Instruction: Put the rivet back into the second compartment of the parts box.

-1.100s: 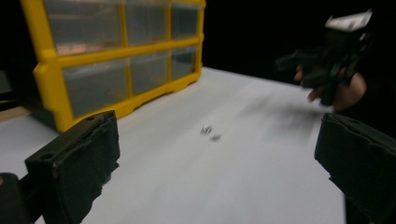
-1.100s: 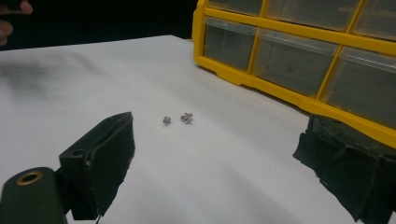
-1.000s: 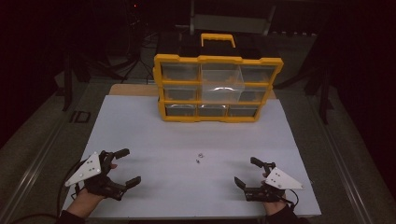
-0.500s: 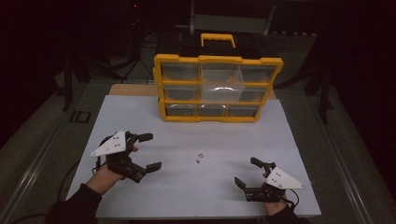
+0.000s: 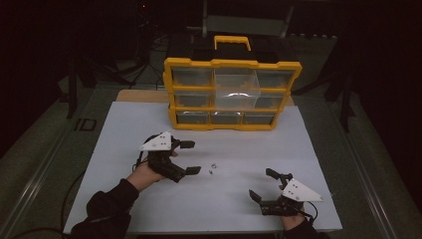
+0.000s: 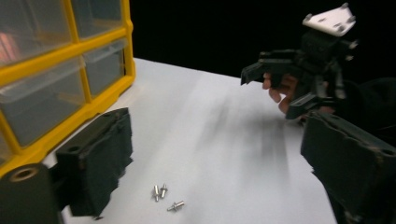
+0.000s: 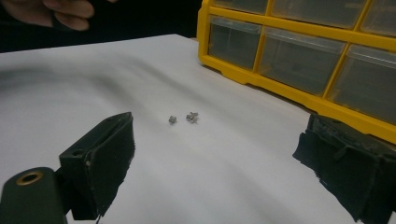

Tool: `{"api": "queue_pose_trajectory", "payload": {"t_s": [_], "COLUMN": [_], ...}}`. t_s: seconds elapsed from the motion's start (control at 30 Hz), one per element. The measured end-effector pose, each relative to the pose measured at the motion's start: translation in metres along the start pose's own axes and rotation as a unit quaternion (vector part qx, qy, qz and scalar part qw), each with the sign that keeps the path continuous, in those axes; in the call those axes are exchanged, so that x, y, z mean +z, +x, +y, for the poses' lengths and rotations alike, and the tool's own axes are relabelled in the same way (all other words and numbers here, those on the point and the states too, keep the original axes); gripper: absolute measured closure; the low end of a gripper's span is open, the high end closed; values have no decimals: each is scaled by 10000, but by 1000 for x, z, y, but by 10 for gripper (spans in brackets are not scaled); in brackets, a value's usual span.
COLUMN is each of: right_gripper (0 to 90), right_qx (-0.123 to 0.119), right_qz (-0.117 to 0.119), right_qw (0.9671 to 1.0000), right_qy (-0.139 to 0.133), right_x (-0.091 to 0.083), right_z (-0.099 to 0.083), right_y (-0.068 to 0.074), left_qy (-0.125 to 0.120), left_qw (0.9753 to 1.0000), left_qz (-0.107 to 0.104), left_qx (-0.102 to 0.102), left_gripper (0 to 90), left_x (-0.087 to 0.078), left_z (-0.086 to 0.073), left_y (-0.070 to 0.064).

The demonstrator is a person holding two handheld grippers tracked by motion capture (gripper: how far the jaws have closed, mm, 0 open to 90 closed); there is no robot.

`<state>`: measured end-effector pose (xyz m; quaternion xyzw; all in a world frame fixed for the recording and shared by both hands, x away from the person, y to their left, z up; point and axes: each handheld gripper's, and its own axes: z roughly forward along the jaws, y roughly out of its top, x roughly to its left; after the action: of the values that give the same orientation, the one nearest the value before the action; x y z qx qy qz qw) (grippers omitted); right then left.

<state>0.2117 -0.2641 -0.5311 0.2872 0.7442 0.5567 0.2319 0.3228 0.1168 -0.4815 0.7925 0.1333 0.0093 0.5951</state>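
Darkness surrounds a white table (image 5: 149, 124) that carries a yellow organizer (image 5: 232, 94) at its far edge, a black-topped case with a yellow handle and three rows of clear drawers.

Screws (image 5: 212, 168), three small silver ones, lie loose on the bare white surface well in front of the organizer, roughly below its middle drawers. In the left gripper view two of them (image 6: 160, 191) lie side by side, touching or nearly so, and the third sits just beside them. In the right gripper view they (image 7: 186, 117) show as a small cluster on the table, with the organizer's bottom drawers behind.

Left gripper (image 5: 192, 157) is held just left of the screws, in front of the organizer's left drawers, its jaws spread wide and pointing toward the screws with nothing between them. A hand (image 5: 142, 174) in a dark sleeve grips it from behind.

Right gripper (image 5: 261, 184) sits near the table's front edge, far from the organizer and to the right of the screws. Its jaws are also wide apart and empty, aimed back toward the screws.
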Motion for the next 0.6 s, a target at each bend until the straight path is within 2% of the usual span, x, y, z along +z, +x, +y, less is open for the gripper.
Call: {"api": "queue_pose_trajectory", "payload": {"t_s": [0.07,0.23,0.33,0.37,0.4,0.43,0.47,0.5,0.6], "right_gripper": [95,95,96,95,95,96,96,96,96], "right_qx": [0,2,7,21,21,18,17,17,6], "right_qz": [10,36,56,78,78,82,88,88,99], "right_qw": [10000,10000,10000,10000,10000,9999,9999,9999,9999], "right_qy": [10,21,39,56,56,62,79,79,92], "right_x": [0,1,1,2,2,2,2,2,3], "right_z": [0,0,-1,-1,-1,-1,-1,-1,-1], "right_y": [0,0,0,0,0,0,0,0,1], "left_qy": [50,142,284,339,378,468,643,643,877], "left_qw": [10000,9997,9993,9992,9990,9986,9976,9976,9957], "left_qz": [25,87,114,106,115,127,187,187,236], "left_qx": [-81,-185,-195,-187,-188,-211,-189,-189,-184], "left_gripper": [146,179,242,287,287,302,360,379,419], "left_x": [14,30,39,42,44,48,53,53,61], "left_z": [-5,-14,-20,-22,-24,-26,-29,-29,-33], "left_y": [6,11,12,12,12,12,12,12,13]}}
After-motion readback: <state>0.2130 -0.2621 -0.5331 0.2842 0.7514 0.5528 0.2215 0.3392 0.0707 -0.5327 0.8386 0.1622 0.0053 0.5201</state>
